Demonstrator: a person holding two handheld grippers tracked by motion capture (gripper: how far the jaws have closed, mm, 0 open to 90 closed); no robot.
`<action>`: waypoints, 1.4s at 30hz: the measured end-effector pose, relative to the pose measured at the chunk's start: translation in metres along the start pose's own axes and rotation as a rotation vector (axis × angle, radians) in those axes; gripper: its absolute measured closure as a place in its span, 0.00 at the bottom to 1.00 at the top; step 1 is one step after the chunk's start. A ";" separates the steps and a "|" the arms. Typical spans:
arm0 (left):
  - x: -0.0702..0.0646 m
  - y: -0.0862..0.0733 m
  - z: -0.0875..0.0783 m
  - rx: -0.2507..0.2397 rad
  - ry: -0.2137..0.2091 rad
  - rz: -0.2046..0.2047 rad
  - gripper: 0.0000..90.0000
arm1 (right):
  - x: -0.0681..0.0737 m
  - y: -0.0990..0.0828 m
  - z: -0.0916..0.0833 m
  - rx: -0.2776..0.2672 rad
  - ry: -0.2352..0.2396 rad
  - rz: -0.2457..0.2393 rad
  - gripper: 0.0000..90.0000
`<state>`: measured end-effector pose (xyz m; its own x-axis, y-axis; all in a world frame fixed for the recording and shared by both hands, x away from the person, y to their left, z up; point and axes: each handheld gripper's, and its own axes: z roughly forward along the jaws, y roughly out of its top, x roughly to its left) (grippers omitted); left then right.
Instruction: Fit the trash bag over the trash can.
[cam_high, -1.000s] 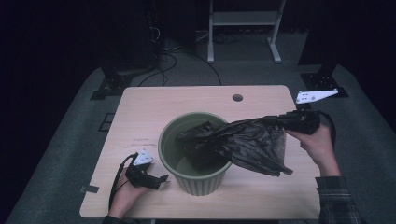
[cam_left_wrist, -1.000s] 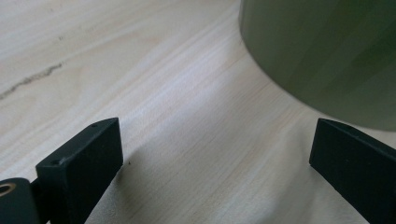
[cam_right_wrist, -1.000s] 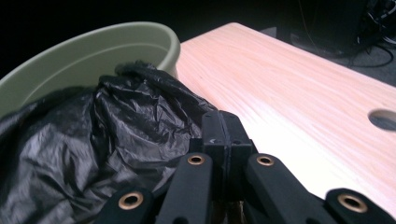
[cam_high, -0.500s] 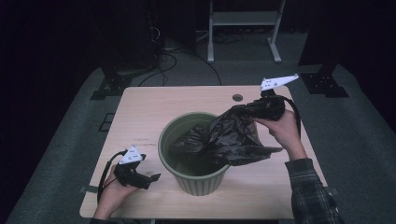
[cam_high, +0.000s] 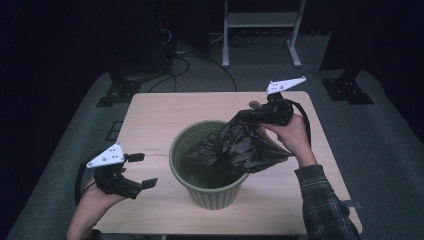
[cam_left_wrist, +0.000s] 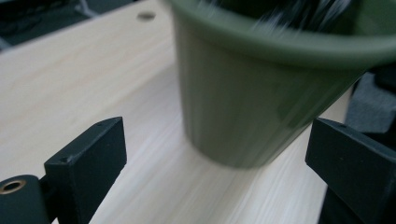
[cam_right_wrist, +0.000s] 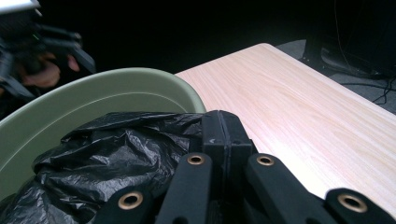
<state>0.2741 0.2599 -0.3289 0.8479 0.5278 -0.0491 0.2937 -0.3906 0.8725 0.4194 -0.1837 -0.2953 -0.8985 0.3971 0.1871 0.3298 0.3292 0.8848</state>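
A green plastic bin (cam_high: 210, 192) stands in the middle of the wooden table (cam_high: 160, 120). A crumpled black bag (cam_high: 240, 147) hangs over the bin's right rim, partly inside it. My right gripper (cam_high: 251, 116) is shut on the bag's top end, above the bin's far right rim. In the right gripper view the shut jaws (cam_right_wrist: 223, 133) pinch the black bag (cam_right_wrist: 112, 158) over the bin's rim (cam_right_wrist: 93, 86). My left gripper (cam_high: 144, 170) is raised near the front left, open, with nothing held. Its wide jaws (cam_left_wrist: 223, 151) face the bin's wall (cam_left_wrist: 243, 98).
A cable hole (cam_left_wrist: 146, 15) sits in the tabletop behind the bin. Bare wood lies to the left of and behind the bin. Dark carpet surrounds the table, with a white stand (cam_high: 260, 30) and cables at the back.
My right gripper carried the bag's top leftward and away from the person, up over the bin's far right rim. My left gripper lifted up from the table and stayed open.
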 end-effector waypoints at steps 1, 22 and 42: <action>-0.002 0.008 0.000 -0.006 -0.009 0.010 0.05 | 0.000 0.000 0.000 0.001 -0.001 -0.002 1.00; -0.014 0.118 0.082 -0.032 -0.114 0.130 0.24 | 0.007 0.009 -0.004 -0.013 0.013 -0.024 1.00; -0.018 0.141 0.153 0.178 -0.168 0.169 0.94 | 0.014 0.013 -0.009 -0.030 0.019 -0.041 0.90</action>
<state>0.3682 0.0800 -0.2798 0.9483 0.3175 -0.0030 0.2020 -0.5961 0.7771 0.4083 -0.1820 -0.2774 -0.9165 0.3673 0.1581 0.2838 0.3189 0.9043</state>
